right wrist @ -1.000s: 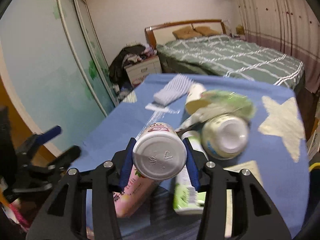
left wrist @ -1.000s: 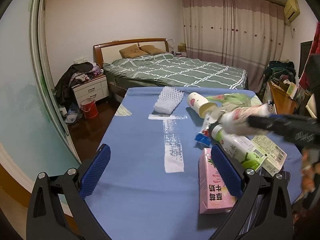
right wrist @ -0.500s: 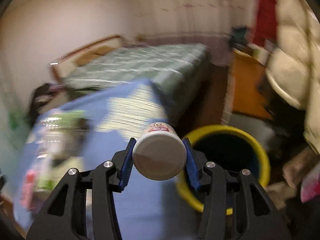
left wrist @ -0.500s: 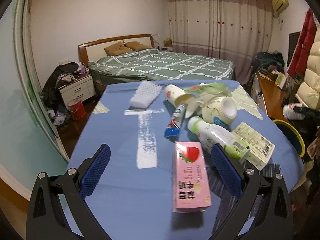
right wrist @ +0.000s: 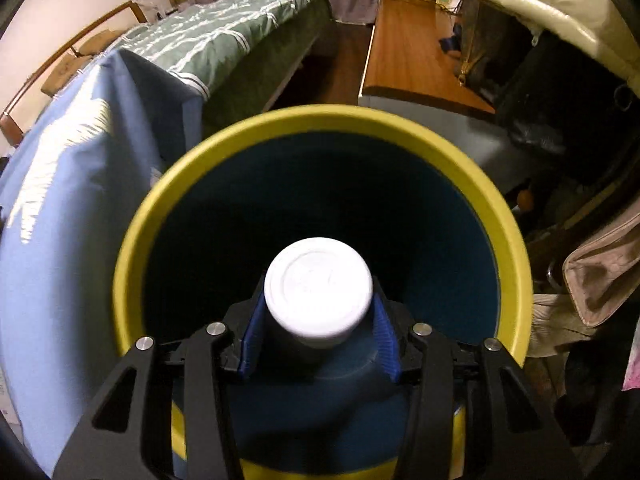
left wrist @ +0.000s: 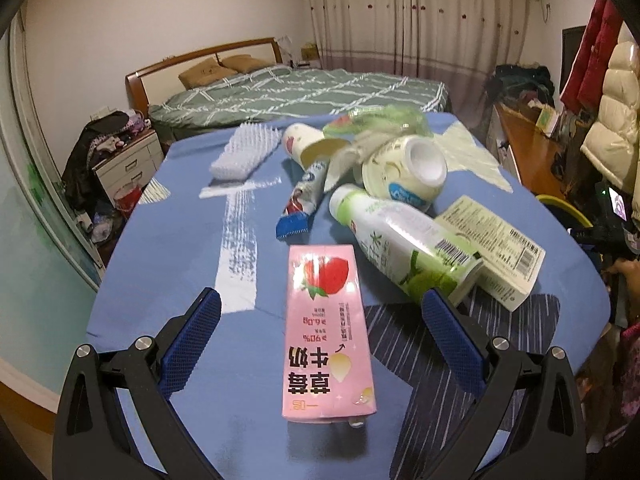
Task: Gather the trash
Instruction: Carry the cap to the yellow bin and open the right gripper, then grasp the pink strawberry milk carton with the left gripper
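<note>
Right gripper (right wrist: 318,330): ribbed blue pads clamped on a smooth white round-based bottle (right wrist: 318,306), poised over the mouth of the yellow-rimmed, dark-blue round bin (right wrist: 320,114).

Left gripper (left wrist: 320,344): jaws wide, straddling a glossy pink rectangular carton (left wrist: 326,328) lying flat on the blue cloth table (left wrist: 168,248) beside that bin.

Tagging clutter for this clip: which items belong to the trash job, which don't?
Job: white-based cup in right gripper; yellow-rimmed bin; pink strawberry milk carton; green-labelled plastic bottle.
Bystanders: green-quilted bed; wooden desk; cream padded jacket.
</note>
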The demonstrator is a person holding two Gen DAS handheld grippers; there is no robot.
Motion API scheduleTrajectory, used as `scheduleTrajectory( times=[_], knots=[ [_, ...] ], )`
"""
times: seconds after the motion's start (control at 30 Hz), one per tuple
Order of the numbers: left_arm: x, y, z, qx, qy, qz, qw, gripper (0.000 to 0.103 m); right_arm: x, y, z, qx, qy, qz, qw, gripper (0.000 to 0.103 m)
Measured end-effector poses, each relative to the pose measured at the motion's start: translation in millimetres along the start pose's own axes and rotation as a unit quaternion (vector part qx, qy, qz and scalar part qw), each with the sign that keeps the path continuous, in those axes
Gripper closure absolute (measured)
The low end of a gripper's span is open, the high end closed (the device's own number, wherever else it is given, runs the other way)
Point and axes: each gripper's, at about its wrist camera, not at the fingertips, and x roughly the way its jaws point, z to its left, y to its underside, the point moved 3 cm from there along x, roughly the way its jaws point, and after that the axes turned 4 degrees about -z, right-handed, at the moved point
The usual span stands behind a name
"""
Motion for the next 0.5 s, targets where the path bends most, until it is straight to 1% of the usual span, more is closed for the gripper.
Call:
scheduleTrajectory(
  times=[0.13,0.3,0.5],
  knots=[
    [8.5,4.8,1.3,0.0,-0.001,0.012,0.9999,0.004,-2.6,0.3,-0.2,-0.001,-0.005,-0.004,1.0,0.057],
    [18.0,12.0,2.6,0.001,-0.004,0.028,0.9996,0.004,-26.3,1.7,9.7,-0.007,-0.017,-0.021,1.0,0.057],
    [34.7,21.0,8.2,-0.005,-0.013,0.052,0.9985,0.004,-46.2,-2.1,21.1,-0.015,-0.033,-0.039,0.999,0.054]
  ],
)
